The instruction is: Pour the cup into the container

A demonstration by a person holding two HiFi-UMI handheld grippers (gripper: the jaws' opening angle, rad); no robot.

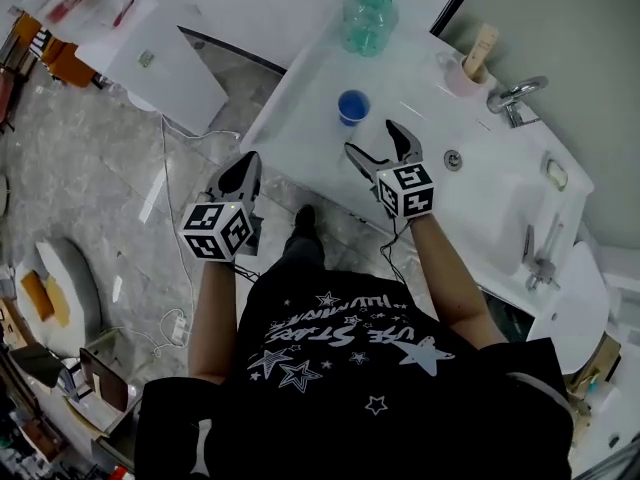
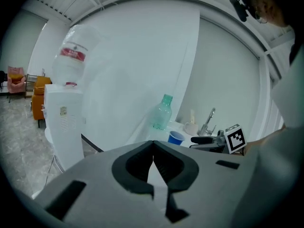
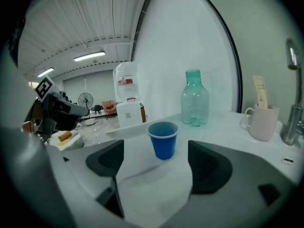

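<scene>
A small blue cup [image 1: 352, 105] stands upright on the white counter [image 1: 300, 118], and a clear green bottle [image 1: 369, 13] stands behind it at the back edge. My right gripper [image 1: 372, 138] hovers just in front of the cup, open and holding nothing. In the right gripper view the cup [image 3: 163, 139] sits centred a little beyond the wide-apart jaws, with the bottle [image 3: 194, 99] further back. My left gripper [image 1: 243, 173] is shut on nothing, off the counter's left corner. In its view the cup [image 2: 175, 137] and bottle [image 2: 163, 112] are far off.
A pale mug [image 1: 463, 73] with a tube in it and a faucet [image 1: 515, 96] stand at the counter's back right, beside a sink drain [image 1: 453, 159]. A water dispenser [image 2: 69, 103] stands on the floor to the left. Cables lie on the floor [image 1: 100, 168].
</scene>
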